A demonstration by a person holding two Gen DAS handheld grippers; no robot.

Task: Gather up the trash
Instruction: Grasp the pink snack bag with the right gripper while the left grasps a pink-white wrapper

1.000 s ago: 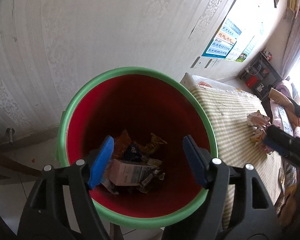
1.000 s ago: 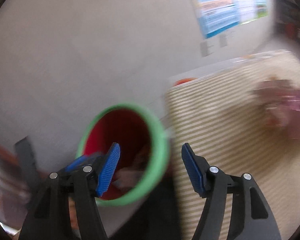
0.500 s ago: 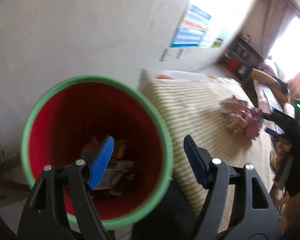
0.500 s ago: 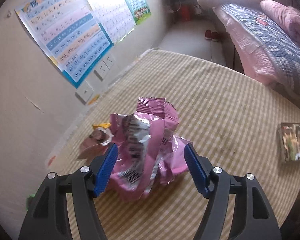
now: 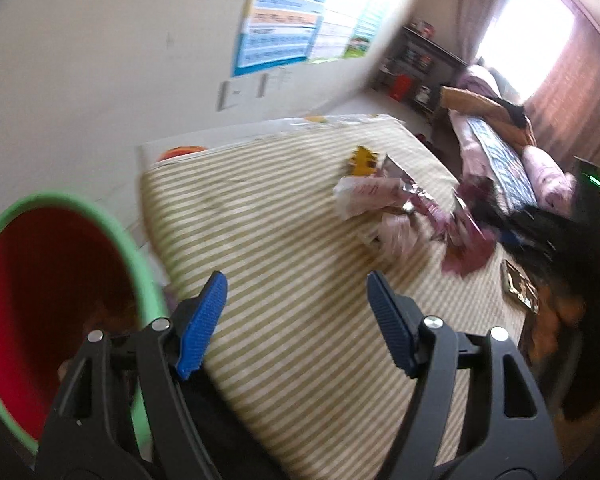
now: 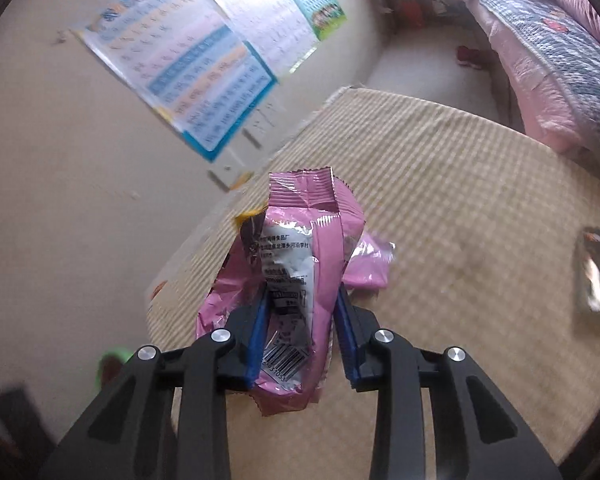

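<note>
A crumpled pink snack wrapper (image 6: 316, 216) with a white label and barcode stands between the blue pads of my right gripper (image 6: 301, 300). Its jaws are closing and the pads press on the wrapper's sides. Another pink scrap (image 6: 370, 268) lies just behind on the striped tablecloth (image 6: 460, 200). In the left wrist view the wrapper pile (image 5: 396, 208) and a yellow wrapper (image 5: 362, 158) lie on the table, with the right gripper a dark blur beside them. My left gripper (image 5: 296, 292) is open and empty over the table's near edge. The red bin's green rim (image 5: 52, 198) is at lower left.
Wall posters (image 6: 204, 80) hang behind the table. A bed with pink and blue bedding (image 6: 548, 52) stands to the right. A small printed box (image 6: 598, 272) lies near the table's right edge. A dark shelf (image 5: 420, 68) stands at the far wall.
My right gripper swung from the bin to the pile and closed on the pink wrapper. My left gripper moved from over the bin's mouth toward the table, still open.
</note>
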